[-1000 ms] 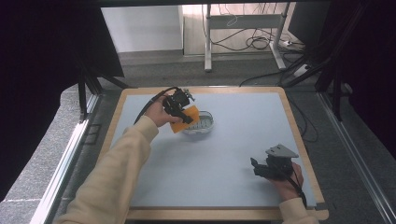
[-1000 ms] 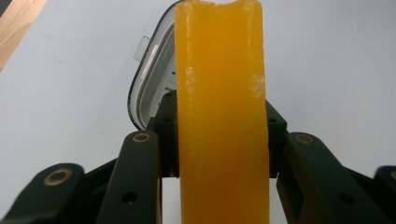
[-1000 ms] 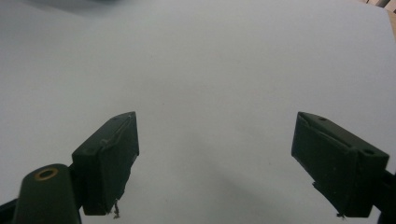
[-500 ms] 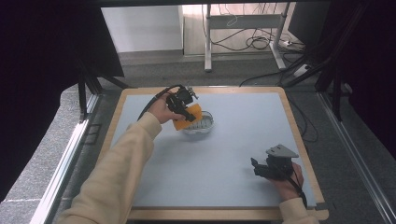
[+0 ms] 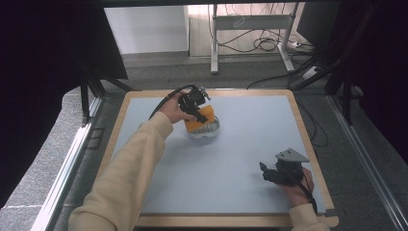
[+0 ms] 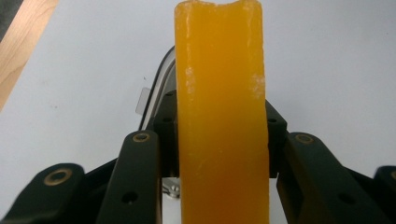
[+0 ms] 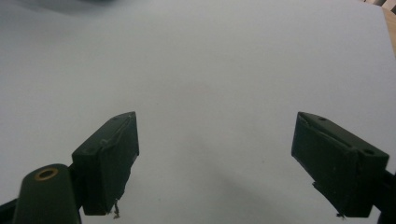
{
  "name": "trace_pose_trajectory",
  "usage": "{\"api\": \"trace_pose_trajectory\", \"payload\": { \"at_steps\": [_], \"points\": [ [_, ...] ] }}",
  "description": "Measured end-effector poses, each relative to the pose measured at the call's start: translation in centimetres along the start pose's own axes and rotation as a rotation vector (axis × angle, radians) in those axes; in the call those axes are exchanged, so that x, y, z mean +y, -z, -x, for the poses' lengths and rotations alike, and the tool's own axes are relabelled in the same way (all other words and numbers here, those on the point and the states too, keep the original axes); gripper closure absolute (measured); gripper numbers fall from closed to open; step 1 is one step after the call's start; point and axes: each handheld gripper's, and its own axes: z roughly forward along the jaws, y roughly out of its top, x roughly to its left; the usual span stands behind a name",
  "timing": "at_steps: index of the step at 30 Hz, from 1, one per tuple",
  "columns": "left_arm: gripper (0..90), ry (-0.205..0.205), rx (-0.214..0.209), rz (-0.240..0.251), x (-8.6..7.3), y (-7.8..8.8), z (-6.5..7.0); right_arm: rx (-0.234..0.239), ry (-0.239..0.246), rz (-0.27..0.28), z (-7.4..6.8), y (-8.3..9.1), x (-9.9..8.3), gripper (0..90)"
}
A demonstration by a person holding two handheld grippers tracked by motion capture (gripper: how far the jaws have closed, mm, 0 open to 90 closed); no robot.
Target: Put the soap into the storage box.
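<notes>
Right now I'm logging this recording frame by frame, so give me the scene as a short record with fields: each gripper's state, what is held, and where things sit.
left gripper: shut on the orange sponge, over the bowl
bowl: pale, on the mat's far left part
right gripper: open, holding nothing, low over the mat near the right front
surface: grey mat in a wooden-edged table
</notes>
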Motion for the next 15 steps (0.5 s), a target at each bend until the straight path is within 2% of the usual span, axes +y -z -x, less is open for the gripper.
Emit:
{"api": "trace_pose_trajectory", "payload": {
  "at_steps": [8, 15],
  "points": [
    [62.0, -0.029, -0.014, -0.008, 0.9, -1.0, -0.4, 0.005, -0.004, 0.002, 0.1, 0.0, 0.0, 15.5],
    [62.0, -0.043, -0.017, -0.020, 0.7, -1.5, -0.6, 0.002, -0.008, 0.003, 0.2, 0.0, 0.0, 15.5]
  ]
}}
